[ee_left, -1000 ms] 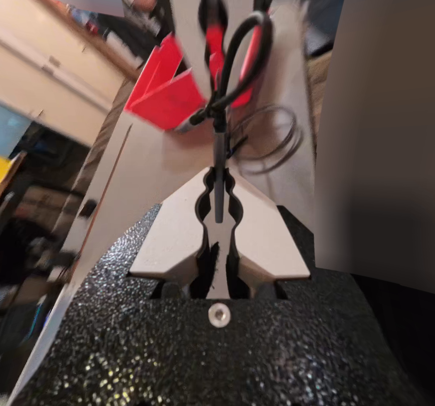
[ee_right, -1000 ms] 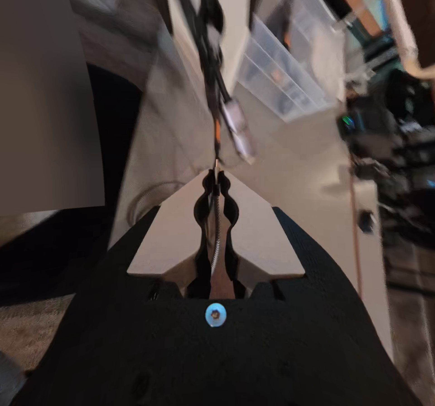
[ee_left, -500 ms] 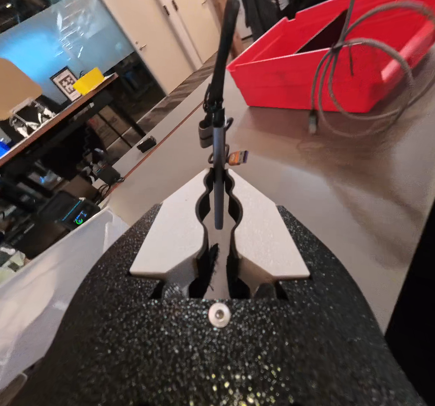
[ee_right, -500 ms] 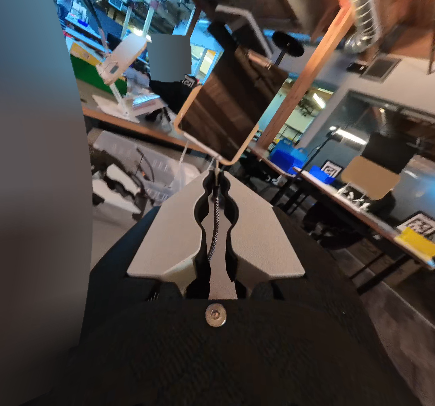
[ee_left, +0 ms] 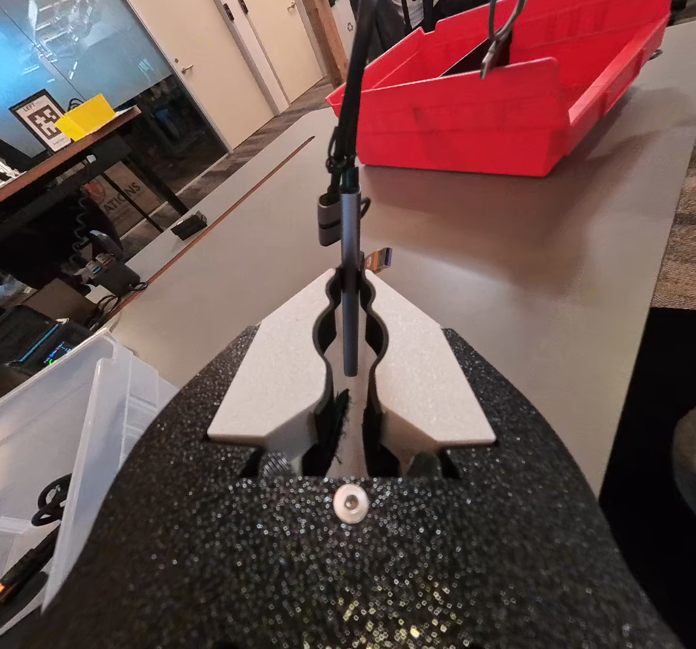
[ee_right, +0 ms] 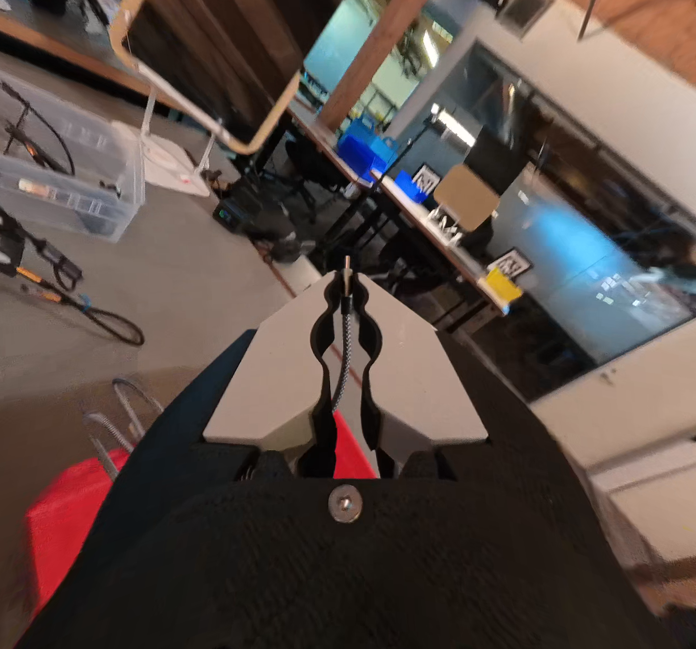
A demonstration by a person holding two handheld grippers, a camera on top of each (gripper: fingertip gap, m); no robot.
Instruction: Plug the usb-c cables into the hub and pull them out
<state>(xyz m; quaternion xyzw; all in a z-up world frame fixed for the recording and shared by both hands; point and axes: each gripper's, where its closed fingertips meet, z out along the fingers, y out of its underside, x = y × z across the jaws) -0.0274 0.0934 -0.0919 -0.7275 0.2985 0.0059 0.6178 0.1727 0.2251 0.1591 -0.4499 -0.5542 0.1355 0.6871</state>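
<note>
My left claw (ee_left: 350, 280) is pinched on the hub (ee_left: 349, 284), a slim grey metal bar held edge-on, its black lead (ee_left: 357, 66) arching up. My right claw (ee_right: 347, 284) is clamped on the usb-c cable (ee_right: 342, 371), braided sheath, bare plug tip (ee_right: 347, 263) poking past the tips. Plug and hub are well apart, no port in sight from the right. Judgement: swing right claw round, line plug w/ port axis, push straight, no twist. Red bin (ee_left: 489, 122): smooth hard plastic on a matte grey table (ee_left: 489, 254).

A grey table (ee_left: 489, 254) bears a red bin (ee_left: 489, 119) and a clear plastic box (ee_left: 56, 424).
</note>
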